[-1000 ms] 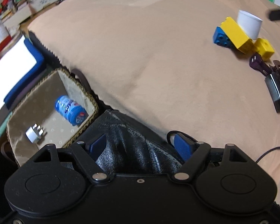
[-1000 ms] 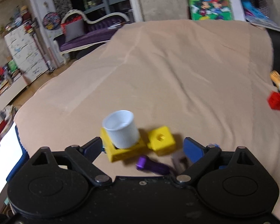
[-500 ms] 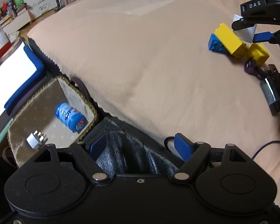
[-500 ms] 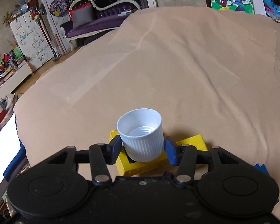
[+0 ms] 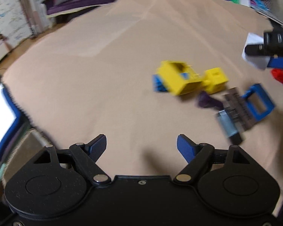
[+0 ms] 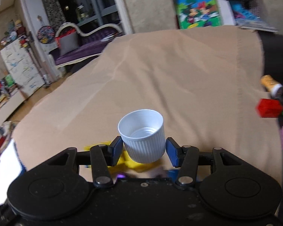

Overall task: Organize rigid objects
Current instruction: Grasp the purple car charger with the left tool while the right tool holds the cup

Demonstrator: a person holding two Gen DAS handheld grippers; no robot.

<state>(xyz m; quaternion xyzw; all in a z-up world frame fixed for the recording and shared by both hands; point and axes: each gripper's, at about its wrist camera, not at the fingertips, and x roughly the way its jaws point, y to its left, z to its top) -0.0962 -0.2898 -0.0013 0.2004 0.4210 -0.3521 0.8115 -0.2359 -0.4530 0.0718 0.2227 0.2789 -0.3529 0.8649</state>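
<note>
now right gripper (image 6: 143, 149) clamps white ribbed cap (image 6: 142, 134), mouth upward, left gripper (image 5: 141, 146) wide, empty

Left wrist view smeared throughout. Grey-and-blue object (image 5: 241, 111) at 3 o'clock too blurred to identify. White cap (image 5: 254, 56) at 2 o'clock partly hidden behind right gripper (image 5: 271, 56).

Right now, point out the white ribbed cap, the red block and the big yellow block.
white ribbed cap (image 6: 144, 143): right wrist view, ribbed side wall.
red block (image 6: 268, 108): right wrist view, front face.
big yellow block (image 5: 176, 80): left wrist view, top face.
</note>
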